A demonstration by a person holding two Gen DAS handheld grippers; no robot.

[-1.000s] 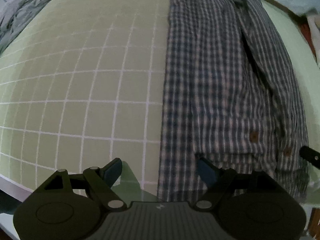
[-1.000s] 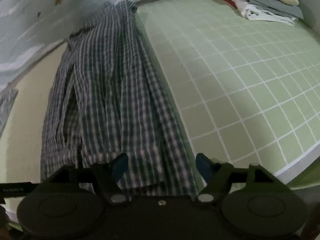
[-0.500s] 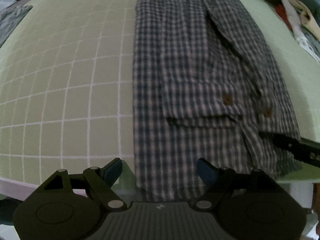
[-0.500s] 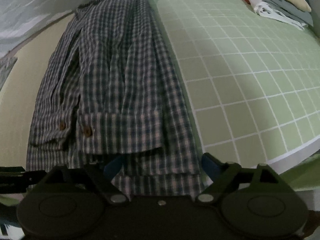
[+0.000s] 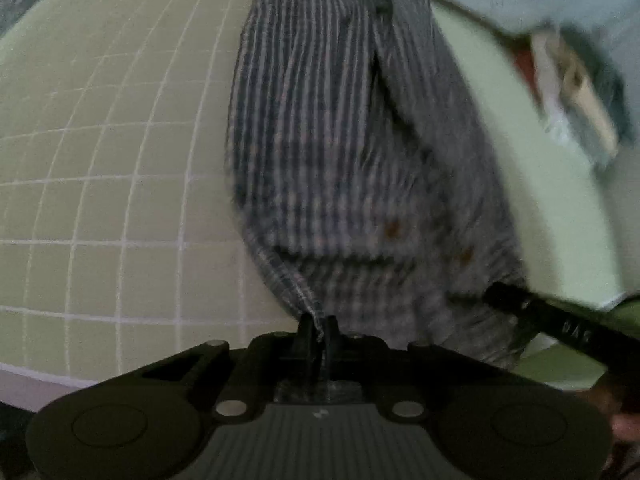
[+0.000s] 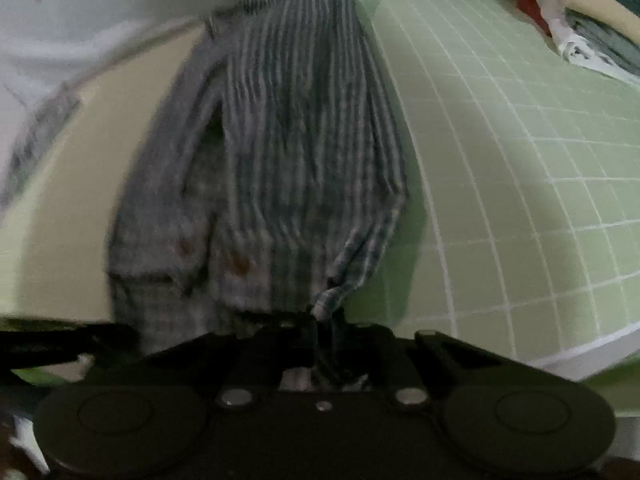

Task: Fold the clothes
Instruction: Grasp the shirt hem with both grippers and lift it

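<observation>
Pinching fabric on both sides: left gripper (image 5: pixel 319 326) has its jaws fully together on the near hem corner of the plaid shirt (image 5: pixel 340 140), cloth edge running straight up out of the clamp. Right gripper (image 6: pixel 325 320) same story, jaws closed on a bunched bit of the hem at the shirt's other near corner, fabric gathered into a small knot just above the clamp.

Shirt is folded lengthwise into a long narrow strip, running away from both grippers toward the far edge of the surface (image 5: pixel 120 160). Near end looks pulled up off the surface by the two grips; the rest lies flat as far as I can tell. Frames are motion-blurred, so weave reads as stripes. Cuff with brown buttons (image 5: pixel 392 230) sits on top near the gripped end.

Surface is covered by a green mat with white grid lines (image 6: pixel 520 160). In the left view the right gripper's black body pokes in at lower right.

Pile of other clothes (image 6: pixel 580 12) sits at the far corner, well apart from the shirt. Pale wall (image 6: pixel 100 8) behind the surface.
</observation>
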